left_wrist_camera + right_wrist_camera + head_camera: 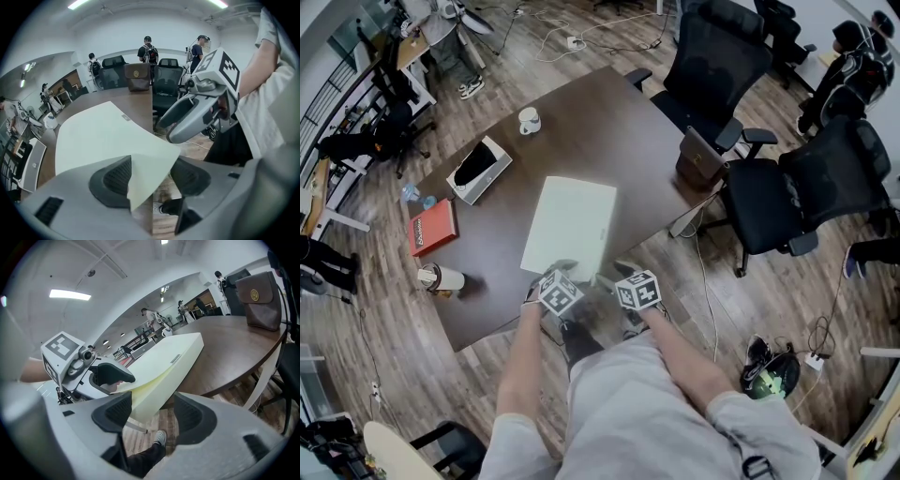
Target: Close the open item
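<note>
- Pale box point(570, 228): at the table's point(619, 131) near edge, lid corner slightly lifted; small lid label point(176, 358) too small to read.
- Left hand-held gripper point(150, 180): jaws apart, lid corner between them.
- Right hand-held gripper point(152, 416): jaws apart, beside the box corner.

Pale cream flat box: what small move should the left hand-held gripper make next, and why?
Probably draw the left hand-held gripper back off the pale cream flat box. Its jaws stand apart round a corner of the cover without pinching it, and the right gripper view shows that corner raised, so clearing it should let the cover settle.
</note>
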